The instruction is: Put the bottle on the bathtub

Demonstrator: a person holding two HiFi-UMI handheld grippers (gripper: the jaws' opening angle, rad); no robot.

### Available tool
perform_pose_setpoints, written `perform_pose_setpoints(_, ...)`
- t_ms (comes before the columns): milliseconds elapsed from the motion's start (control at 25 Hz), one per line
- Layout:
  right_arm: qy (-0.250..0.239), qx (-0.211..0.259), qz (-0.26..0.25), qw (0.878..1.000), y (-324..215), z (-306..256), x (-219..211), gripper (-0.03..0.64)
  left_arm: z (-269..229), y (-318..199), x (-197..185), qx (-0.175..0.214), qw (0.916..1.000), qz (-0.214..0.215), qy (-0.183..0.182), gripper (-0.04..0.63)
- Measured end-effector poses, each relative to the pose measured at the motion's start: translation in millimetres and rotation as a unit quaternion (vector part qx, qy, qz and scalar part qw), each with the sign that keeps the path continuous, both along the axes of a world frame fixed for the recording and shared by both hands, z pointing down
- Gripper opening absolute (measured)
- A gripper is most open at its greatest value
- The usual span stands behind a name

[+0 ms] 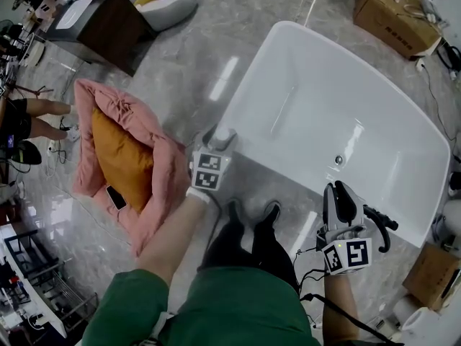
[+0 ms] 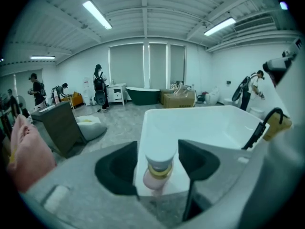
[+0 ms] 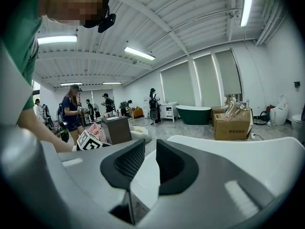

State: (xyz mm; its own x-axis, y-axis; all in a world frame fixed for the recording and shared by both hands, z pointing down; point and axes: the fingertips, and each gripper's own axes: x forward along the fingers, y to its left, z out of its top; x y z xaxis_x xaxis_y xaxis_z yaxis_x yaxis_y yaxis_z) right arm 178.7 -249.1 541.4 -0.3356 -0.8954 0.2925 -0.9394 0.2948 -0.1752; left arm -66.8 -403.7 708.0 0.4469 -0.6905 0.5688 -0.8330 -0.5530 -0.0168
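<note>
bathtub rim [image 1: 252, 78], bottle [image 2: 158, 168] in left gripper [image 2: 157, 152] (right gripper [image 3: 150, 156] ajar)

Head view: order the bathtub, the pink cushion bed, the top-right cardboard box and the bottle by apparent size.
1. bathtub, by far the largest
2. pink cushion bed
3. cardboard box, partly cut off by the frame edge, so only its visible part is ranked
4. bottle, clearly the smallest
</note>
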Motion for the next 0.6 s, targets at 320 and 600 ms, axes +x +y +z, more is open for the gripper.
perform_pose_setpoints(320,0.004,0.010,-0.001,1.000,2.1,-12.4,-3.0,0.072,-73.0,13.2,-13.1,0.066,0.9966,-0.028,0.042,0.256)
perform_pose_setpoints(600,0.001,0.030,-0.002,1.000,3.3,-36.4,0.5,0.072,-175.8,35.7,3.0,0.141,0.9865,-0.012,0.083,0.177)
